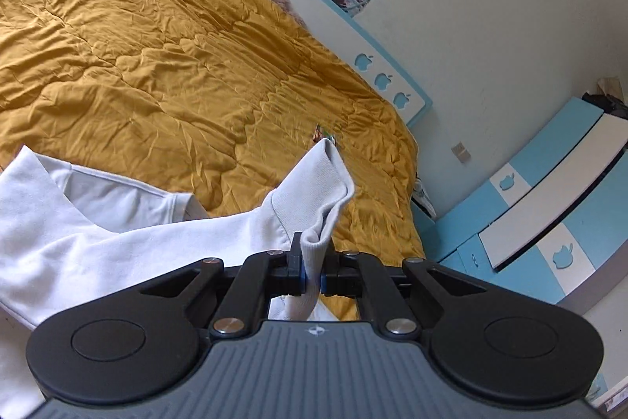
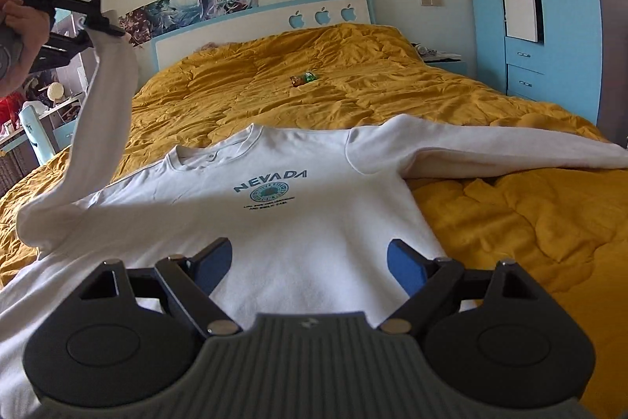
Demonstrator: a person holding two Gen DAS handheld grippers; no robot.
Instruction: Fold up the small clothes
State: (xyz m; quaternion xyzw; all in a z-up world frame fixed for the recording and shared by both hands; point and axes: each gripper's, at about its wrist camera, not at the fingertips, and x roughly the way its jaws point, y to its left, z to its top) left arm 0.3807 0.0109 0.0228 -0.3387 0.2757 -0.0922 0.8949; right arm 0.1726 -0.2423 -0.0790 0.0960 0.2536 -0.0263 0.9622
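Two grippers are at work over the bed. The left gripper (image 1: 312, 268) is raised high, its fingers pinching the cuff (image 1: 314, 246) of the white sweatshirt (image 2: 298, 222), so the sleeve hangs below them. The right gripper (image 2: 308, 266) hovers with fingers spread wide over the sweatshirt's hem. Beyond both fingertips lie the mustard quilt (image 2: 510, 222), the apple-cutout headboard (image 2: 322, 12) and the blue wardrobe (image 2: 549, 26).

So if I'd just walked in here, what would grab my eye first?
Probably the white NEVADA sweatshirt spread face-up on the mustard-yellow quilt. One sleeve is hoisted into the air on the left, its cuff pinched in the shut jaws of the left gripper. The right gripper hovers over the shirt's hem, jaws wide open and empty.
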